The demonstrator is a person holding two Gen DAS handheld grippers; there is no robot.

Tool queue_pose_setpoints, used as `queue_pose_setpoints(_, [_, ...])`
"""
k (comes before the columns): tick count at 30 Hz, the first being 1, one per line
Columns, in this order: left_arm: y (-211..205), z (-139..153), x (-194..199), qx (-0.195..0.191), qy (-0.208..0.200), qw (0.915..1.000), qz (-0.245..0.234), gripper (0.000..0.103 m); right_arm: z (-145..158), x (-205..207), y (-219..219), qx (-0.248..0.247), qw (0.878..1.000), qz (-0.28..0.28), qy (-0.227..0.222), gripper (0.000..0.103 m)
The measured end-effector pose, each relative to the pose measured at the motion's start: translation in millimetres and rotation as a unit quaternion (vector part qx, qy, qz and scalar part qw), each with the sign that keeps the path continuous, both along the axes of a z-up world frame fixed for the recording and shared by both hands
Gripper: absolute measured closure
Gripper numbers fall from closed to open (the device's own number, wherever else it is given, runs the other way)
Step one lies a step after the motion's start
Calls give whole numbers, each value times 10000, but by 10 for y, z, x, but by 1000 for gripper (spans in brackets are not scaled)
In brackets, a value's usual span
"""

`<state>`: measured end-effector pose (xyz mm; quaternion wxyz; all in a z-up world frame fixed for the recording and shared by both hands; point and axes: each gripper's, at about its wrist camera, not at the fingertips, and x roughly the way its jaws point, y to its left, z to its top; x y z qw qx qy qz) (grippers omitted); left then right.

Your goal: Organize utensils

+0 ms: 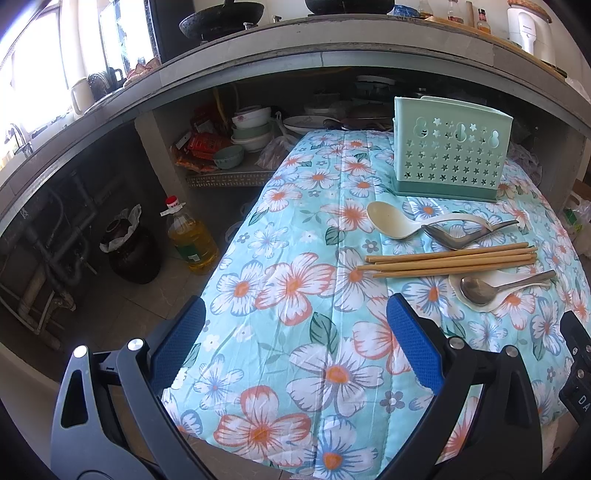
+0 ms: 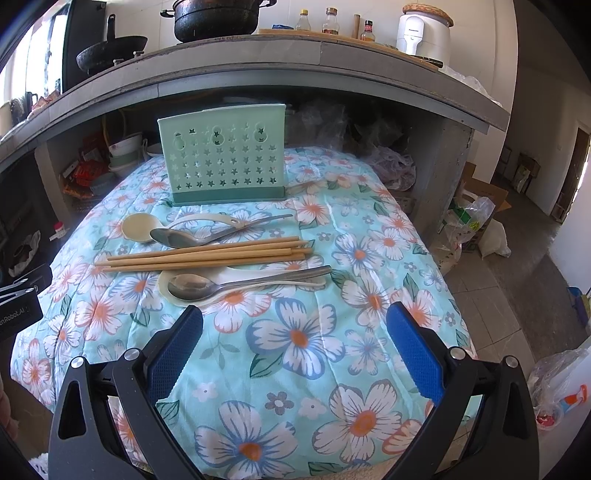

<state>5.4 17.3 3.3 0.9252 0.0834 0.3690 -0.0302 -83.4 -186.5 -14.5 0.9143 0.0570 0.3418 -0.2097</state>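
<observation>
- The right gripper (image 2: 294,334) hangs over the near part of the floral cloth (image 2: 303,369), its blue-padded jaws spread wide with nothing between them.
- The left gripper (image 1: 295,328) hovers over the near left edge of the same cloth (image 1: 295,369), jaws likewise spread wide and empty; the right gripper's black body shows at the right margin of the left wrist view.
- Taking the bundle of chopsticks (image 2: 207,254) as landmark: it lies crosswise on the cloth, roughly mid-table, beyond both grippers.
- Just on the near side of the chopsticks, a metal spoon (image 2: 236,282) rests with its bowl inside the bowl of a white ladle-style spoon (image 2: 173,295), handles running parallel to the chopsticks.
- Just on the far side of the chopsticks, a second metal spoon (image 2: 177,236) lies over the handle of a cream spoon (image 2: 138,227), whose bowl sits toward the chopsticks' thin ends.
- Farther behind the chopsticks stands the mint-green utensil holder (image 2: 225,162), upright, with star-shaped cutouts; no utensil is seen in it.
- Beyond the holder is a concrete counter (image 2: 236,55) carrying a black pot (image 2: 216,18), a wok (image 2: 110,53), bottles and a white appliance (image 2: 423,33).
- Left of the chopsticks, off the table, an oil bottle (image 1: 190,236) stands on the floor.
</observation>
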Motion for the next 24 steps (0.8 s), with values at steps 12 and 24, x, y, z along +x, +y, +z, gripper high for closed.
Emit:
queue_pose_setpoints(12, [-19,-3,-6,23,-9,10000,1,9,1,-4,11,-11,10000,13,-6,6])
queue_pose_setpoints(24, [-51,-47,-46,50,-25,10000,15,9,11,-4,13,-4,10000,18,-18,6])
